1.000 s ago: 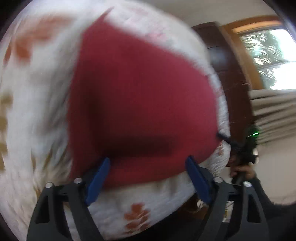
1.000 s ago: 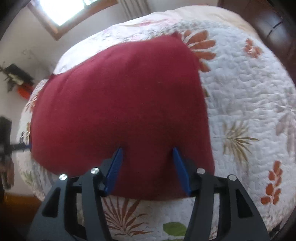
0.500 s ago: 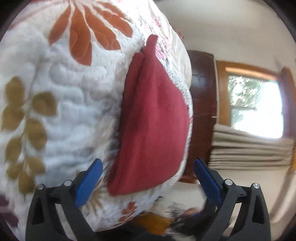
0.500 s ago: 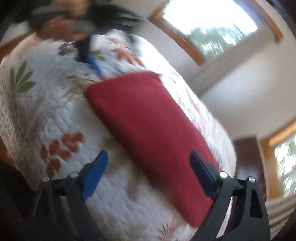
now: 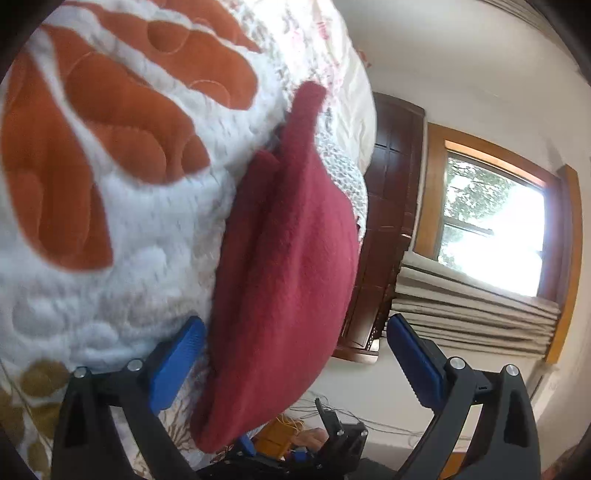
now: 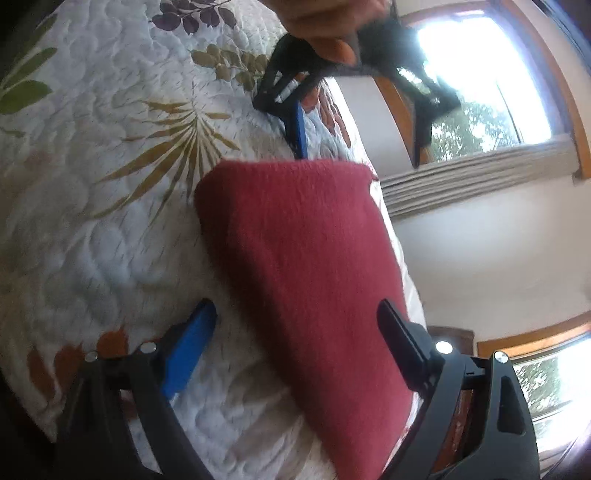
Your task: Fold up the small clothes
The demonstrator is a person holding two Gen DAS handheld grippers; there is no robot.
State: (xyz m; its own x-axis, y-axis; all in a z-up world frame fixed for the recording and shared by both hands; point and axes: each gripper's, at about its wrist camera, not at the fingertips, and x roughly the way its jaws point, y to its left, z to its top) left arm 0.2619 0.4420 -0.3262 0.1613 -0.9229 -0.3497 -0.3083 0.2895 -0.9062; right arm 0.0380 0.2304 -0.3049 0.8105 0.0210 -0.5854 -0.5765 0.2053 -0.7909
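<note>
The folded red cloth [image 6: 306, 273] lies flat on the quilted bedspread [image 6: 110, 229], close to the bed's edge, beyond which a wall and a window [image 5: 491, 229] show. It is a long, narrow, layered bundle. In the right wrist view its long axis runs from the near edge of the bed, between the right gripper's fingers, away toward the left gripper [image 6: 360, 129]. Its far short end is square and neat.

In the left wrist view the same bundle [image 5: 284, 280] runs lengthwise away from the camera, and stacked folds show along its left side, with a narrow tip at the far end.

The left gripper [image 5: 295, 354] has its jaws spread wide on either side of the cloth's near end. Its left blue finger [image 5: 177, 358] rests by the bedspread; the right one is out over the bed's edge, clear of the fabric. The right gripper [image 6: 295, 332] is also spread wide, straddling the cloth without pinching it. A hand [image 6: 321, 22] holds the left gripper at the top of the right wrist view.

One second ago the cloth was a broad red sheet spread across the bed, with both grippers narrower at its near hem. Half a second ago it was already a narrow bundle. Since then the left camera has come in closer to the bedspread, and the right gripper has shifted so the cloth passes between its fingers.
</note>
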